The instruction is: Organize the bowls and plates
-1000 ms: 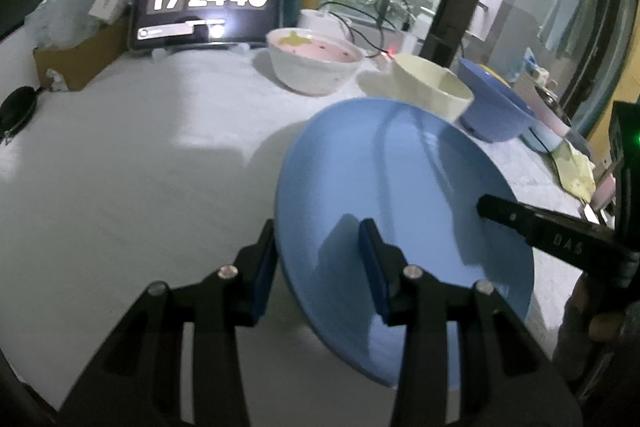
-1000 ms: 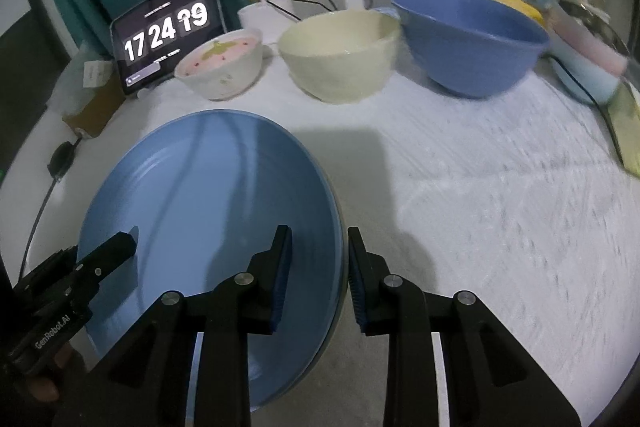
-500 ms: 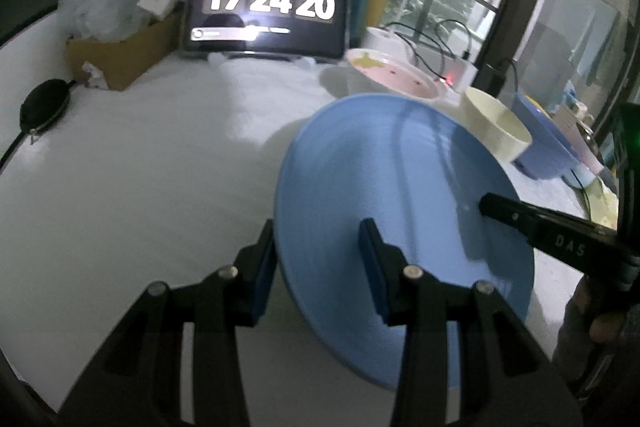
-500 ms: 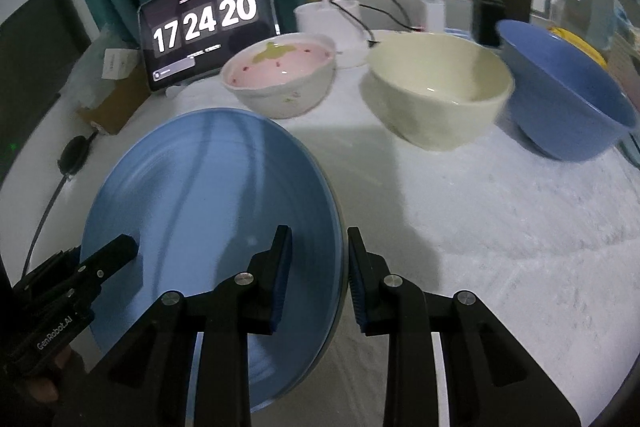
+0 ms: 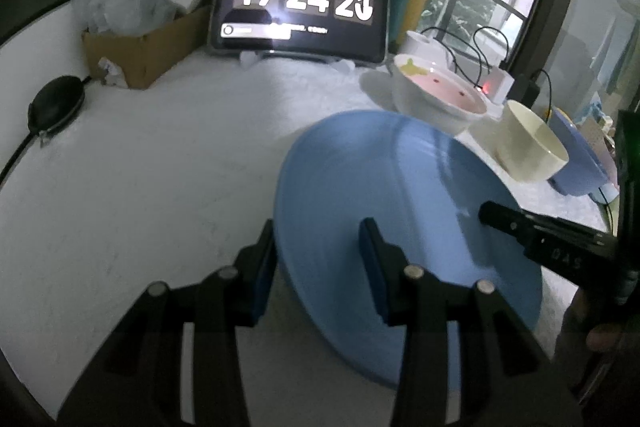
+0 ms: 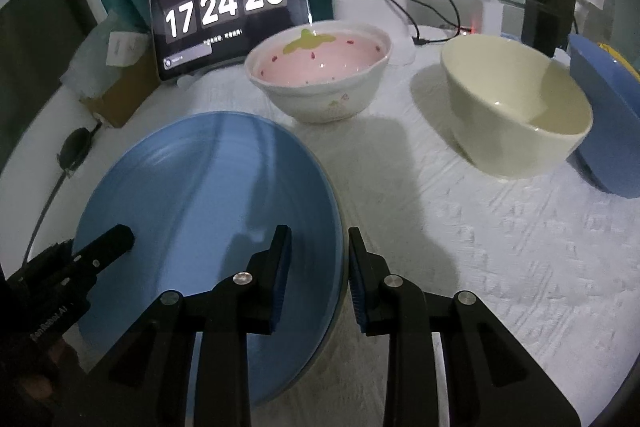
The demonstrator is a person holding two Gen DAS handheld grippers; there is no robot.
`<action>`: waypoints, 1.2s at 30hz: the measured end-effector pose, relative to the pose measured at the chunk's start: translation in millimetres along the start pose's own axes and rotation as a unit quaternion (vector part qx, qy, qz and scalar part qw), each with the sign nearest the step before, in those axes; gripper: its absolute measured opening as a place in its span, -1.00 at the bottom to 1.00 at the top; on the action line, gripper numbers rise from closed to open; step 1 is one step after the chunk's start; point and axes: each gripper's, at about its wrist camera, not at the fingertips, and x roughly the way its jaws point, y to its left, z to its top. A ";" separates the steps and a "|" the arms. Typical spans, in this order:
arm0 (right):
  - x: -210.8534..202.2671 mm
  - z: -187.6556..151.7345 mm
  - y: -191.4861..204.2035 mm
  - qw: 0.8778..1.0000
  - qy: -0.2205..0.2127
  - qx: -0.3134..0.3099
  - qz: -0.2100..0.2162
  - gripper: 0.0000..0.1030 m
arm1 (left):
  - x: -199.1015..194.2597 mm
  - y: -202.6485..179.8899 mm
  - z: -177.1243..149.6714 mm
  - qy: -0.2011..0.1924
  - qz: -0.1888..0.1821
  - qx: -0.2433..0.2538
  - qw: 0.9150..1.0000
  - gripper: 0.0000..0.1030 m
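Plates are the job right now: 1 big blue plate (image 5: 404,211) is being carried by both claws at once, tilted, over the white table (image 5: 140,187). On its left edge, the left gripper (image 5: 318,263) is reaching around the rim, with 1 blue pad under the plate and 1 pad on top of it. There is a gap showing by the top pad, so I cannot tell if it is really squeezing. On the other edge, the right gripper (image 6: 314,267) is sitting the same way, with the rim running between its 2 pads, and again I cannot tell if they are pressing tight. I think the step in hand is moving the plate to its spot. The next move is needing both hands going together, slow and level, so the plate is not slipping out or bumping the bowls. Going left to right, the tablet clock (image 6: 226,7) is showing 17 24 and then 20 flipping to 21, and small writing under it is too blurry to read. Next are sitting the strawberry bowl (image 6: 320,79), the cream bowl (image 6: 516,111) and the blue bowl (image 6: 608,131). The claw arms are showing letters like "DAS" and "Robot AI".
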 end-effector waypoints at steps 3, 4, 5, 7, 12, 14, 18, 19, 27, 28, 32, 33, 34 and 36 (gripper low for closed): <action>0.7 1.5 1.1 1.000 -0.004 -0.004 -0.005 -0.40 | 0.9 -2.0 -0.1 -0.002 0.006 0.005 1.000 -0.17; 0.9 1.4 1.3 1.000 -0.005 -0.005 -0.005 -0.40 | 0.8 -2.6 -0.3 -0.003 0.008 0.007 1.000 -0.17; 0.5 1.3 1.7 1.000 -0.007 -0.007 -0.006 -0.39 | 0.8 -4.2 -0.8 -0.005 0.012 0.012 1.000 -0.17; -0.6 1.6 2.5 1.000 -0.009 -0.010 -0.009 -0.38 | 0.2 -4.0 -0.6 -0.004 0.013 0.012 1.000 -0.16; -3.7 1.3 0.6 1.000 -0.003 -0.009 -0.010 -0.38 | -10.7 -3.5 0.7 -0.018 0.017 0.007 1.000 -0.12; -8.6 0.2 -1.7 1.000 -0.007 -0.005 -0.015 -0.34 | -19.6 -3.4 1.4 -0.033 0.021 0.006 0.999 -0.09; -22.6 -1.9 -8.5 1.000 -0.019 0.003 -0.018 -0.29 | -31.3 -2.9 2.0 -0.044 0.028 0.001 0.999 -0.08; -24.9 -2.2 -9.6 1.000 -0.021 0.004 -0.019 -0.29 | -35.1 -3.5 1.9 -0.048 0.030 0.000 0.998 -0.08; -55.1 -10.1 -27.1 0.999 -0.041 0.016 -0.025 -0.29 | -58.0 -22.6 1.6 -0.069 0.019 0.011 0.997 -0.07; -58.6 -11.6 -29.7 0.999 -0.043 0.018 -0.026 -0.29 | -59.9 -26.0 1.2 -0.069 0.017 0.013 0.997 -0.07; -72.6 -16.8 -40.9 0.998 -0.051 0.026 -0.029 -0.29 | -66.0 -43.0 -2.1 -0.069 0.002 0.022 0.997 -0.07; -76.9 -18.3 -44.4 0.998 -0.054 0.027 -0.030 -0.29 | -67.1 -47.3 -2.8 -0.069 -0.001 0.025 0.997 -0.07; -79.9 -19.4 -47.4 0.998 -0.055 0.029 -0.030 -0.29 | -68.5 -52.3 -3.7 -0.069 -0.004 0.027 0.997 -0.06; -86.2 -21.3 -52.5 0.997 -0.059 0.031 -0.031 -0.29 | -71.2 -61.4 -4.5 -0.070 -0.013 0.031 0.997 -0.06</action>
